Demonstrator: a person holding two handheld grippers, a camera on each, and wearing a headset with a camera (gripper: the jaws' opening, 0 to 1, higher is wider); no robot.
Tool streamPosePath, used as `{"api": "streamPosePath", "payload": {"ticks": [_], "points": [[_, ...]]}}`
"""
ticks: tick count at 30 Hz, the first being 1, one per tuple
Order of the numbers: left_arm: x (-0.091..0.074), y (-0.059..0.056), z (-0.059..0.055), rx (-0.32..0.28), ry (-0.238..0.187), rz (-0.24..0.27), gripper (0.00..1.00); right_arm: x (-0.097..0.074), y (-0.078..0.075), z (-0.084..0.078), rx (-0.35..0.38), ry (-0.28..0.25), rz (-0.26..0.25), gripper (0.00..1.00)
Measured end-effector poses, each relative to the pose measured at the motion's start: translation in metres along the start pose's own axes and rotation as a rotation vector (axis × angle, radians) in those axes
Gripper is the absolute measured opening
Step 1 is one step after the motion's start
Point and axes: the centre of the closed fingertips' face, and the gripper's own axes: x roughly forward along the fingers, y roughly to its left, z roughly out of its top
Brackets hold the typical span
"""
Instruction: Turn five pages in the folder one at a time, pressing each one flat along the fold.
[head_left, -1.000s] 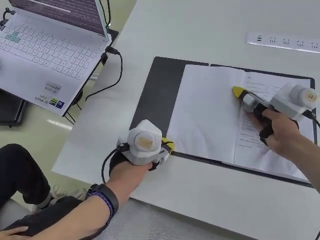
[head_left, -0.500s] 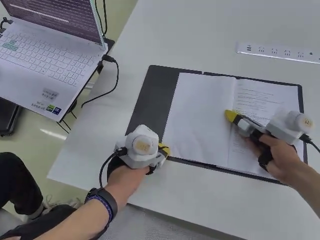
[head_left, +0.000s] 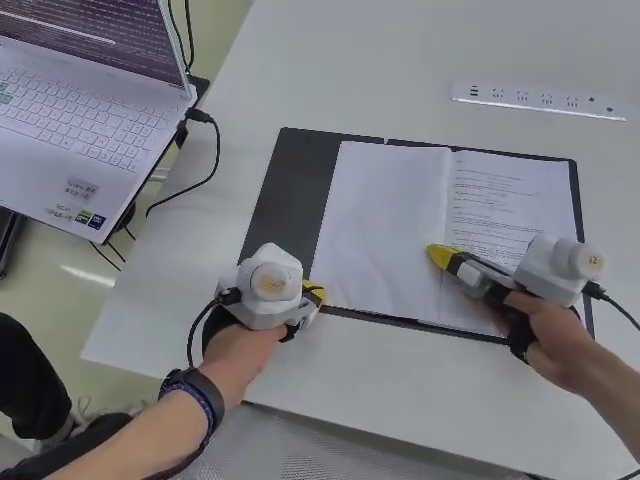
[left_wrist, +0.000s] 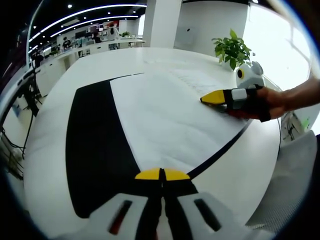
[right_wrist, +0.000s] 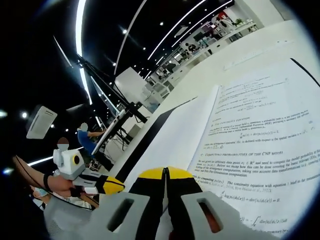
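The black folder (head_left: 285, 195) lies open on the white table. A blank turned page (head_left: 385, 225) covers its left half, and a printed page (head_left: 515, 195) lies on the right. My right gripper (head_left: 440, 256) is shut, its yellow tips pressed on the paper at the fold, near the folder's front edge. In the right gripper view the shut tips (right_wrist: 163, 173) sit beside the printed page (right_wrist: 260, 135). My left gripper (head_left: 312, 294) is shut too, and it rests on the folder's near left edge. Its tips (left_wrist: 161, 174) touch the black cover (left_wrist: 95, 145) by the blank page (left_wrist: 165, 115).
An open laptop (head_left: 80, 110) sits at the far left with a black cable (head_left: 200, 165) running toward the folder. A white power strip (head_left: 530, 100) lies at the back right. The table's near edge runs just below both hands.
My right gripper has slid down the fold toward the folder's near edge. The left gripper has stayed at the folder's near left edge. The head camera has shifted.
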Motion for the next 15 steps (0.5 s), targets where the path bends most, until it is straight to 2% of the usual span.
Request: {"api": "streamPosePath", "payload": {"ticks": [6,11,15], "points": [[-0.001,0.0,0.0,0.003,-0.003,0.001,0.0,-0.009,0.014,-0.02,-0.025,0.059,0.037,0.0],[-0.001,0.0,0.0,0.008,-0.006,-0.002,0.0,-0.015,0.021,-0.032,-0.058,0.081,0.045,0.0],[-0.002,-0.001,0.0,0.008,-0.012,-0.004,0.0,-0.017,0.024,-0.037,-0.055,0.085,0.043,0.0]]}}
